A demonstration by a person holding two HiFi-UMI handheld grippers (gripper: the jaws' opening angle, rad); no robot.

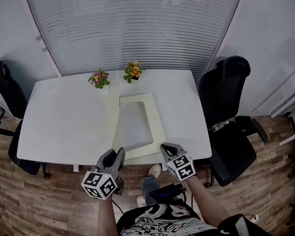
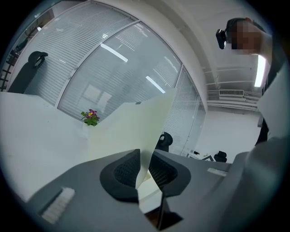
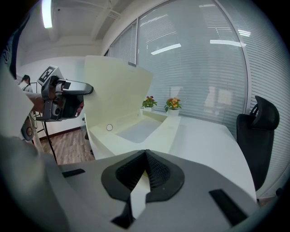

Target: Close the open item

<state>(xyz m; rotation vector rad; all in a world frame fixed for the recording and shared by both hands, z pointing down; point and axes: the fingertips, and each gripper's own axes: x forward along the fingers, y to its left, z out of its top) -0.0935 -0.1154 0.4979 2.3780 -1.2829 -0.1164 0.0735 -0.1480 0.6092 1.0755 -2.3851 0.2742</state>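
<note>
White table [image 1: 57,120] lay ahead of us in the head view, with the cream box [image 1: 156,113] open just beyond both tools. From the left gripper [image 2: 144,159] we saw jaws slightly apart around the raised lid [image 2: 136,127]. From the right gripper [image 3: 145,157] we saw jaws pinched on the box's near rim.

- Surface [image 1: 63,125], left half: bare from the left edge to the box [image 1: 157,120]; widest free passage.
- Right strip: bare, narrower, between box and right edge.
- Lid [image 3: 113,86]: raised along the box's left side, blocking entry from the left; the box's hollow is reachable from above and from the right.
- Far edge: two flower pots [image 1: 98,78] [image 1: 133,70], with a gap between them.
- Near edge: left tongs [image 1: 115,154] and right tongs [image 1: 167,148] occupy the box's near corners.
- Right edge: black chair [image 1: 226,110] close alongside.
- Far-left corner: second chair [image 1: 7,84].
</note>
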